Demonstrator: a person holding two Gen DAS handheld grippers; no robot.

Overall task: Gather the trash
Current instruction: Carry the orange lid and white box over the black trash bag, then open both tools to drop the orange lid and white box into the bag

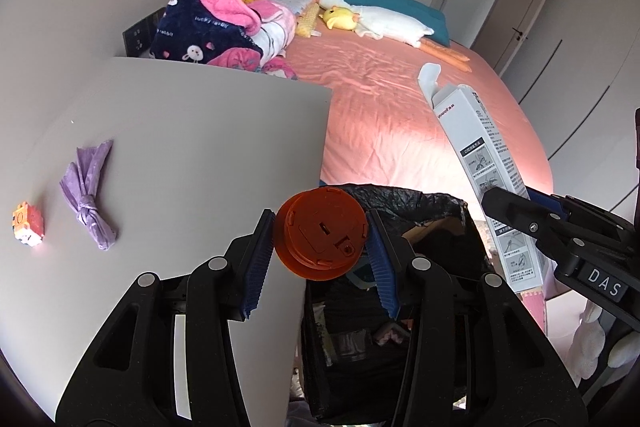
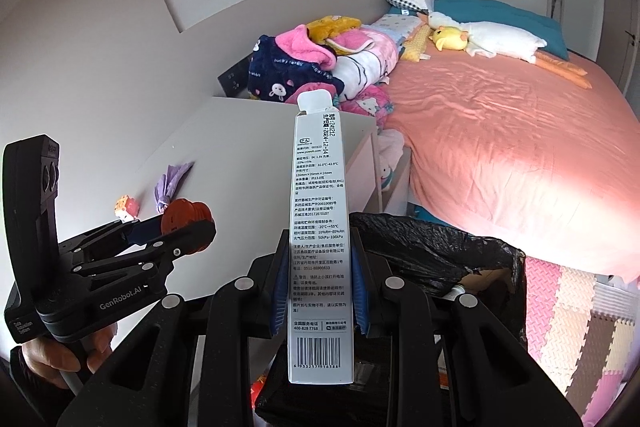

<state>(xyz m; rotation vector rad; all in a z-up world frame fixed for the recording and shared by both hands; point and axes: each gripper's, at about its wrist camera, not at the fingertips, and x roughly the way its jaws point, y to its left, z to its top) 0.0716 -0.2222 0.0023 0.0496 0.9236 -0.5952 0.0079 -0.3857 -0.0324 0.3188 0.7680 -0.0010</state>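
Two grippers, one item each: my left gripper [image 1: 320, 243] is clamped on an orange disc [image 1: 322, 233], and my right gripper [image 2: 320, 287] is pinched nearly shut on a white box [image 2: 320, 247] pointing to twelve o'clock. One black-lined bin [image 1: 420, 211] sits just below both, while one purple wrapper [image 1: 90, 195] and one small toy [image 1: 27, 225] lie on the table [image 1: 180, 147] at nine o'clock.

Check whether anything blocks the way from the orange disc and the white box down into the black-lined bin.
Nothing visible does. The left tool holds the orange disc at the edge of the bin; the right tool holds the white box beside the bin's open mouth. Trash already lies inside, well below the rim.
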